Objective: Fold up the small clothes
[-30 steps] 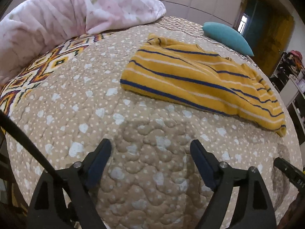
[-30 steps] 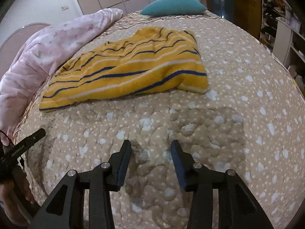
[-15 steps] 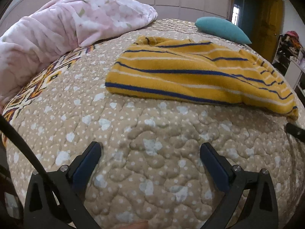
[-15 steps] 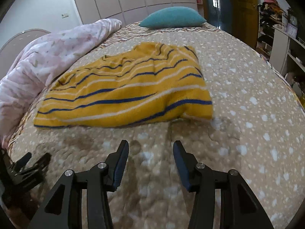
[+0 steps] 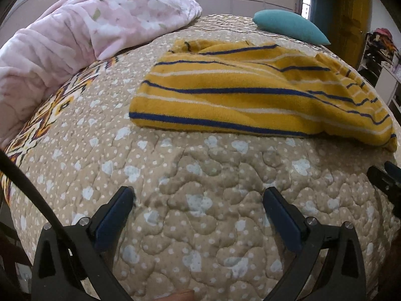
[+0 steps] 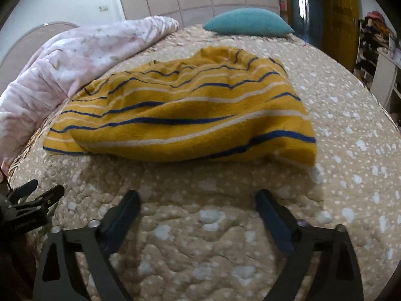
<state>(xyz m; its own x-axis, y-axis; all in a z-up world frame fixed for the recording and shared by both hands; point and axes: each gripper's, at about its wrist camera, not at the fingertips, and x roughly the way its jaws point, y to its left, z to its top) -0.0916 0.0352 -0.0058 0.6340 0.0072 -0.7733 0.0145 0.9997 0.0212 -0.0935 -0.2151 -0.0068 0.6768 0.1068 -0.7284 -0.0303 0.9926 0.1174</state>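
A yellow garment with blue and white stripes (image 5: pixel 250 100) lies spread and a little rumpled on the tan quilted bed; it also shows in the right wrist view (image 6: pixel 180 115). My left gripper (image 5: pixel 198 198) is open and empty, low over the quilt, a short way in front of the garment's near left edge. My right gripper (image 6: pixel 198 200) is open wide and empty, just short of the garment's near hem. Each gripper shows at the edge of the other's view, the right one (image 5: pixel 386 183) and the left one (image 6: pixel 32 200).
A pink floral blanket (image 5: pixel 75 32) is heaped along the left side of the bed. A teal pillow (image 5: pixel 288 27) lies at the far end. The bed's quilt (image 5: pixel 200 225) drops off at the near edge. Shelves and a door stand at the right.
Both grippers have moved forward and lower towards the garment's near edge. The right gripper's jaws have opened much wider. The garment has not moved.
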